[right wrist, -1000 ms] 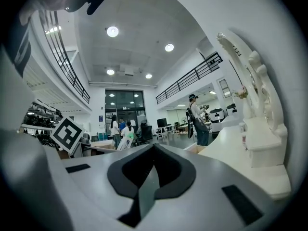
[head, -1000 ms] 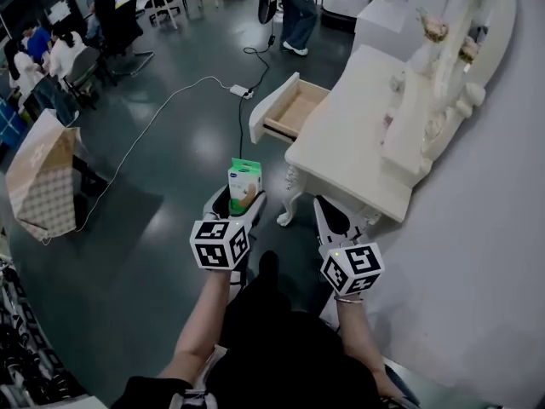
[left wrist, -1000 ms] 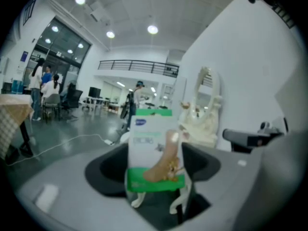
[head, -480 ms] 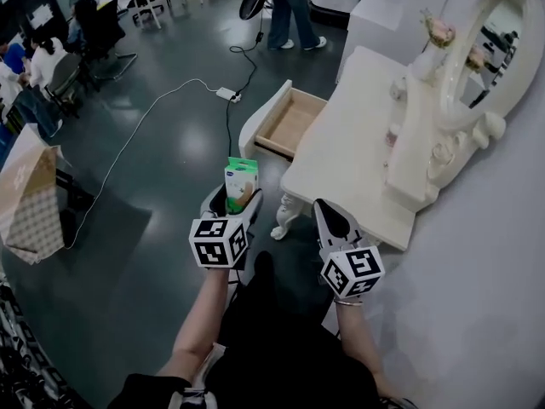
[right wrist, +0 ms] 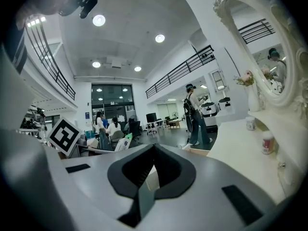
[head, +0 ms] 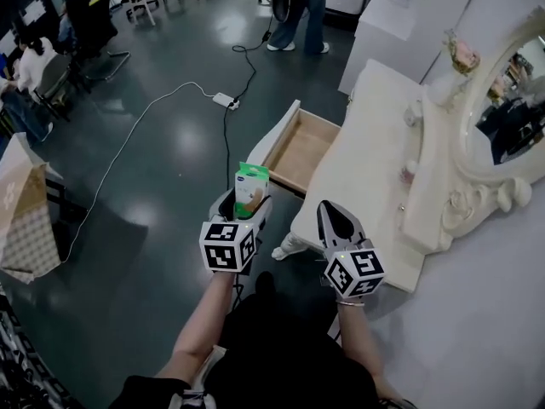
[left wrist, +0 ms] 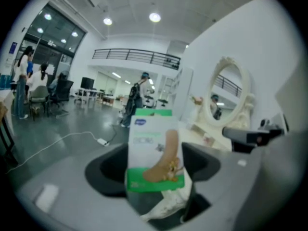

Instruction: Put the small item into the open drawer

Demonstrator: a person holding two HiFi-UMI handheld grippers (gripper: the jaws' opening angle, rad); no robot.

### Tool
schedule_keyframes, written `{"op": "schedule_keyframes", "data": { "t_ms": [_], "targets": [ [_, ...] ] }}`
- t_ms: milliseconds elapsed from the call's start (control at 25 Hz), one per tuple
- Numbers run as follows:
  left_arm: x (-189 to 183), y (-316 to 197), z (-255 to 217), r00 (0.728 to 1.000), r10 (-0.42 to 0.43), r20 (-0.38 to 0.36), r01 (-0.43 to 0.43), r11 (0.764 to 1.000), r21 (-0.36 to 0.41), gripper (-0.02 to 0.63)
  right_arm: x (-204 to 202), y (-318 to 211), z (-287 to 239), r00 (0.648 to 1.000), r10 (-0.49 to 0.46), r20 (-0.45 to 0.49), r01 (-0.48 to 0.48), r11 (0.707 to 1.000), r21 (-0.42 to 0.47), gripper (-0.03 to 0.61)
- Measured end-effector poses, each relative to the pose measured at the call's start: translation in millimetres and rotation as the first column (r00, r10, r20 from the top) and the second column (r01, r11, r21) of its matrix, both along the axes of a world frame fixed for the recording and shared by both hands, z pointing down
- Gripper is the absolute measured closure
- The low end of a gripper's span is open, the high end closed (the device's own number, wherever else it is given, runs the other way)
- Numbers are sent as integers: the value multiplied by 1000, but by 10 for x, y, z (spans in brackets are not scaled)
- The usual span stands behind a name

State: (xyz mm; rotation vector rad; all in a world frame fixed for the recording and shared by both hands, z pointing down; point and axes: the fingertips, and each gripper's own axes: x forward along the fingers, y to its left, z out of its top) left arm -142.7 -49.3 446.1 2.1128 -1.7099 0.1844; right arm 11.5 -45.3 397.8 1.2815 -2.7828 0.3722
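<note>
My left gripper (head: 244,204) is shut on a small white-and-green box (head: 249,188) with a foot printed on it; the box (left wrist: 154,150) stands upright between the jaws. The open wooden drawer (head: 299,150) juts from the cream dressing table (head: 375,169) just ahead and to the right of the box. My right gripper (head: 338,222) is shut with nothing in it, level with the table's near front corner. In the right gripper view the jaws (right wrist: 153,170) meet at the tips.
An oval mirror (head: 509,100) and small jars (head: 410,170) stand on the table at the right. A white cable and power strip (head: 225,100) lie on the dark floor beyond. A person (head: 302,7) stands far ahead; seated people (head: 34,62) are at far left.
The view has moved forward: the drawer and table now lie nearer and lower in the head view. Both grippers keep their hold and spacing.
</note>
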Motion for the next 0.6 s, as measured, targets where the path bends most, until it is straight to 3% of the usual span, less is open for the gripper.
{"op": "schedule_keyframes", "data": {
  "t_ms": [600],
  "targets": [
    [-12,-983,200,994,109,-3,-109,993,-34,262,-91,-757,37,992,120,-29,-120,993,5,581]
  ]
}}
